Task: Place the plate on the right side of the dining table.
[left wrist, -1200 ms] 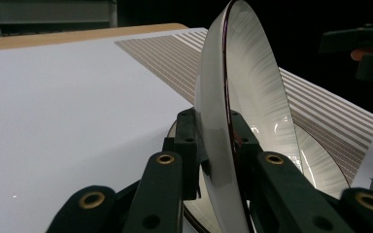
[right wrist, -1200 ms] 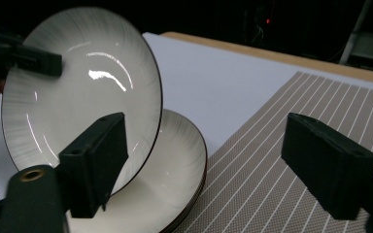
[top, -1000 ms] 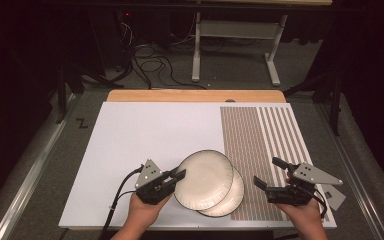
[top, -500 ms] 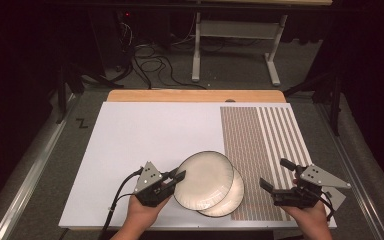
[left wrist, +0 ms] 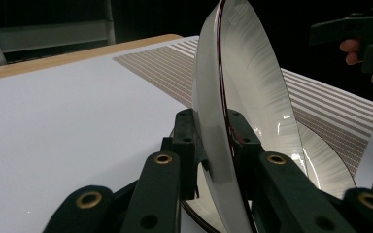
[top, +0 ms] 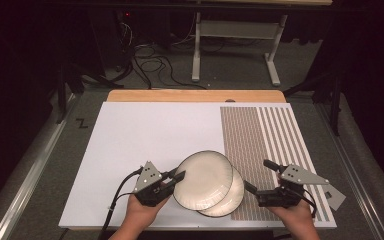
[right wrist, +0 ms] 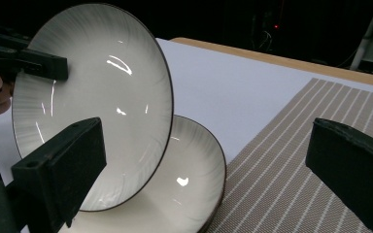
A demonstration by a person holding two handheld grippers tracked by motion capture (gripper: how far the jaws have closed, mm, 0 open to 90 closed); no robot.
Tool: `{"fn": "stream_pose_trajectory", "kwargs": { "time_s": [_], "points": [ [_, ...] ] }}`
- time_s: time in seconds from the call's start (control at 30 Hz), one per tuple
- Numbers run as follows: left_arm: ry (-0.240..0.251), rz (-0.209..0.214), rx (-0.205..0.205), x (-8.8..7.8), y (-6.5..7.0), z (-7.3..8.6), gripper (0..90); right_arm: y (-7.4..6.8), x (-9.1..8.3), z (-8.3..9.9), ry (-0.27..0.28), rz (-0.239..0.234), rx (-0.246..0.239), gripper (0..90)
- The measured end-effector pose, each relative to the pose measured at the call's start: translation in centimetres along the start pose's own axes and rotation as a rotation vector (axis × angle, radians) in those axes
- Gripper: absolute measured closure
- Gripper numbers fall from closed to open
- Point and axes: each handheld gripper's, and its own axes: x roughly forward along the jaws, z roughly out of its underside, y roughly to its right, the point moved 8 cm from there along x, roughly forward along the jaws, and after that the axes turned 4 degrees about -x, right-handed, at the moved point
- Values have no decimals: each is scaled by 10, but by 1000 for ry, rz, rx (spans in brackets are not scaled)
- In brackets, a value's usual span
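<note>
Two cream plates with dark rims sit near the front of the board. The lower plate (top: 231, 200) (left wrist: 320, 160) (right wrist: 189, 184) lies flat. The upper plate (top: 202, 179) (left wrist: 243, 97) (right wrist: 102, 107) is tilted up on its edge over the lower one, and my left gripper (top: 179, 176) (left wrist: 213, 141) (right wrist: 29, 60) is shut on its left rim. My right gripper (top: 257, 175) (right wrist: 206, 165) (left wrist: 364, 36) stands wide open just right of the plates, over the striped mat, with nothing between its fingers and touching neither plate.
A white board (top: 150, 135) covers the table, with a brown striped placemat (top: 260, 145) on its right part and a wooden strip (top: 195, 95) along the far edge. Cables and a metal stand lie on the floor beyond.
The right gripper drifted a little to the right, then came back left toward the plates. The left gripper and its tilted plate have stayed put.
</note>
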Motion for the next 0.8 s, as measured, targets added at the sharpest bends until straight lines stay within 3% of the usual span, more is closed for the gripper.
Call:
{"fn": "stream_pose_trajectory", "kwargs": {
  "time_s": [0.17,0.53,0.8],
  "points": [
    [-1,2,5,0,0,0,777,-9,12,0,-9,-13,7,30],
    [-3,2,12,0,0,0,775,-28,45,11,-105,-84,38,108],
    [-2,3,17,-1,0,0,773,-38,63,23,-164,-138,77,312]
  ]
}}
